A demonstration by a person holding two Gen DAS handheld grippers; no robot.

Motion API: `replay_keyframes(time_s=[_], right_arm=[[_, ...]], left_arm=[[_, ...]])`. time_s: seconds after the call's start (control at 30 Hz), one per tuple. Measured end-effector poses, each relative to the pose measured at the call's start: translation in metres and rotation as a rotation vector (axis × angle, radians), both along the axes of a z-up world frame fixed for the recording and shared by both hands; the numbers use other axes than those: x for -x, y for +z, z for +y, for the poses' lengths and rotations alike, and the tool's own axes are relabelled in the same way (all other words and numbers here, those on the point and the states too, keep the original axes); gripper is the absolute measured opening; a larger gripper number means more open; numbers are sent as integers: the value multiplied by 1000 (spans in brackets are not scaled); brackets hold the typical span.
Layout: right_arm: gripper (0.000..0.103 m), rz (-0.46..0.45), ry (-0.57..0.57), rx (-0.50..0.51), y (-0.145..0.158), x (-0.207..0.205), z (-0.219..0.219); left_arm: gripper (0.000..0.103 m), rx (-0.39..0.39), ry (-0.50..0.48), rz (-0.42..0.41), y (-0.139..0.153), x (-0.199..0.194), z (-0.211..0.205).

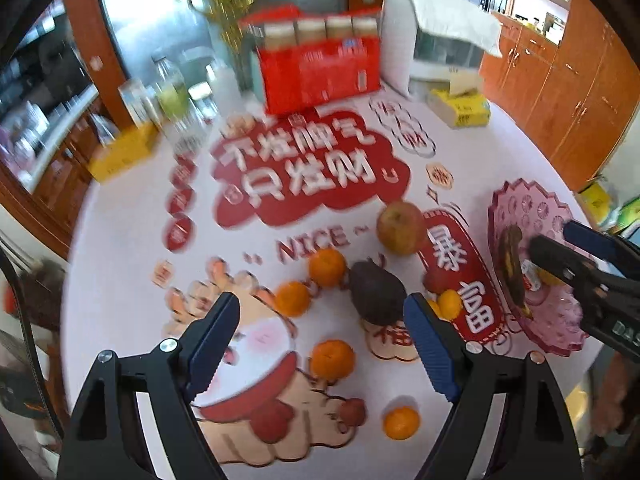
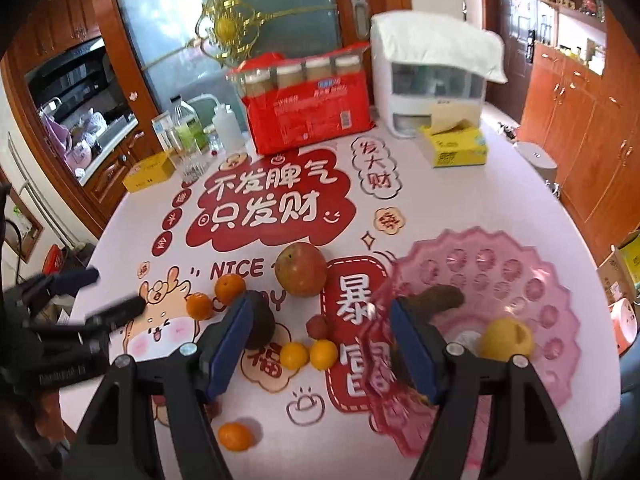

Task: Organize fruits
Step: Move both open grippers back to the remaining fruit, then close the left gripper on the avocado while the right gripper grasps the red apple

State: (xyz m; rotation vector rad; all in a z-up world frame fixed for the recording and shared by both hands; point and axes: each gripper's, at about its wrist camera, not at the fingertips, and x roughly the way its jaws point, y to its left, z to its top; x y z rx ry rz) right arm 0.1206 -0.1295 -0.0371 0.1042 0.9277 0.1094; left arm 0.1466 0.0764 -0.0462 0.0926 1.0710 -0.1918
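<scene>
Left wrist: apple [image 1: 401, 227], dark avocado [image 1: 377, 293], loose oranges [image 1: 332, 359] on the printed desk [image 1: 120, 288]; red pack [image 1: 320, 72] at back, wood cabinets around. Left gripper [image 1: 322, 340] jaws wide, empty. Right wrist: pink plate [image 2: 560, 320] holds a yellow fruit [image 2: 506, 338]. Right gripper [image 2: 320, 344] jaws wide, gripping nothing, straddling plate rim.
</scene>
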Motion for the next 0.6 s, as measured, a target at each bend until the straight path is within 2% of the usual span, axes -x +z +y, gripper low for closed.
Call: replay_keyframes(time_s=[0.3,0.43,0.6], right_arm=[[72,165,60,-23,-58,-83,12],[72,245,64,-48,-84,-111,18],[72,305,70,-48,-106,-136,25]], left_arm=[[83,105,-2,201,-87,-30,-31],[83,146,50,230,-109,-37,-35],[81,173,103,224,-127,-41,-39]])
